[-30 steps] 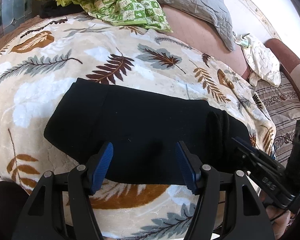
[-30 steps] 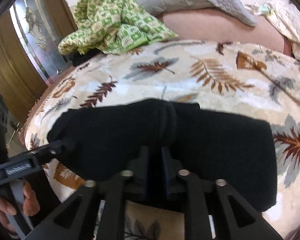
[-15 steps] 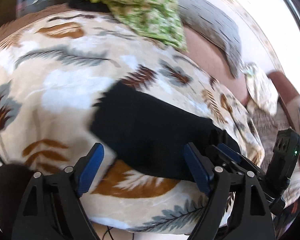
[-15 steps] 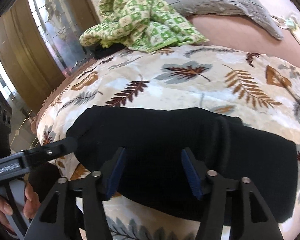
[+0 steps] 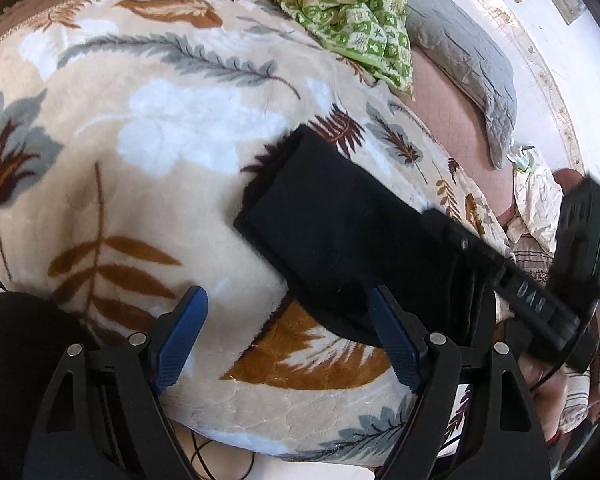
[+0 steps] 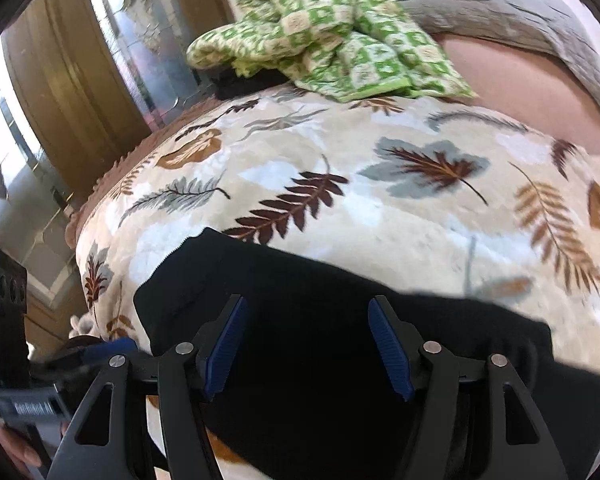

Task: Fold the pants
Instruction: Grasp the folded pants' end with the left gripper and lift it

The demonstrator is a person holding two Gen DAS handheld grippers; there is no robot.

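The black pants (image 5: 340, 232) lie folded into a long band on the leaf-patterned blanket (image 5: 160, 140). My left gripper (image 5: 286, 304) is open at the band's near left corner. Its right pad (image 5: 392, 340) overlaps the cloth's edge, and only blanket shows between the pads. My right gripper (image 6: 304, 320) hovers over the pants (image 6: 300, 272) with its jaws opening, the cloth below them and not pinched. Its body (image 5: 540, 300) shows at the right of the left wrist view. The left gripper's body (image 6: 20, 404) shows at the lower left of the right wrist view.
A green checked cloth (image 6: 320, 40) and a grey pillow (image 6: 500, 12) lie at the far side of the bed. A cream cloth (image 5: 536, 200) sits at the right. A wooden door frame with glass (image 6: 80, 80) stands beyond the bed's left edge. A hand (image 6: 16, 452) holds the left gripper.
The right gripper let go of a bunched fold of the pants and opened wide. The left gripper opened wider and shifted left, off the band's middle to its left corner.
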